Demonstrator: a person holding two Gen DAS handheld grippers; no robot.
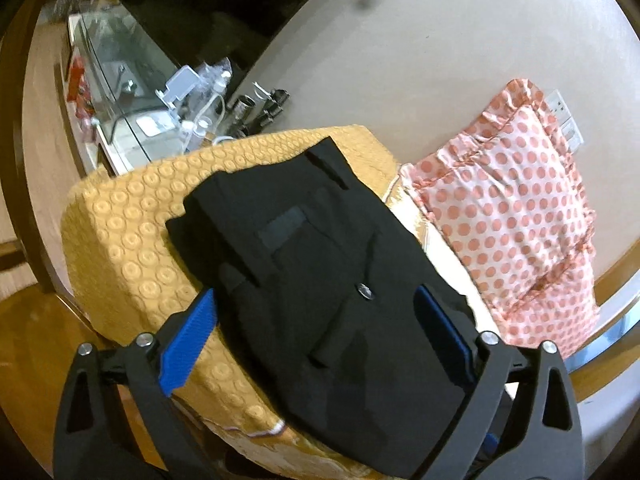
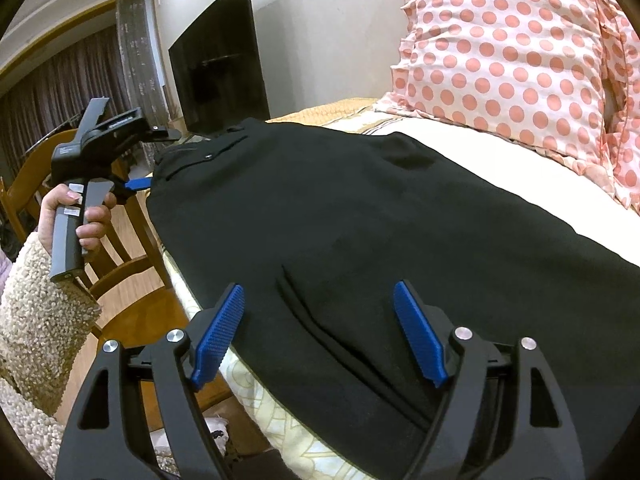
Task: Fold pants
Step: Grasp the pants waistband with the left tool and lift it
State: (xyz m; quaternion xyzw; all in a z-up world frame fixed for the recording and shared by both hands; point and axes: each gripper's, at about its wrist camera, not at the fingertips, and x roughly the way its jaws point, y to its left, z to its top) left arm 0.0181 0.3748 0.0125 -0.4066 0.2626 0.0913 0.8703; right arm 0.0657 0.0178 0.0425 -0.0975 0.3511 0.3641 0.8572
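Lying flat across the bed (image 2: 460, 140), the black pants (image 2: 360, 216) run lengthwise along the mattress, waistband end toward the yellow patterned bedspread (image 1: 132, 236) and the leg end near the right hand-held gripper (image 2: 320, 332). That gripper's blue pads stand wide apart above the cloth, clamped on nothing; its left pad hangs past the bed's near edge while the right one sits over the fabric. The left hand-held gripper (image 1: 316, 328) is likewise spread apart, its pads straddling the waistband end without pinching it; a metal button (image 1: 364, 290) shows between them. In the right wrist view the person's left hand (image 2: 76, 216) grips that tool just beyond the corner of the pants. A pink polka-dot pillow (image 2: 508, 56) leans along the far side of the bed, close to the pants' far edge, with a strip of pale sheet between them. On the near side a wooden chair (image 2: 120, 248) stands tight against the mattress edge.
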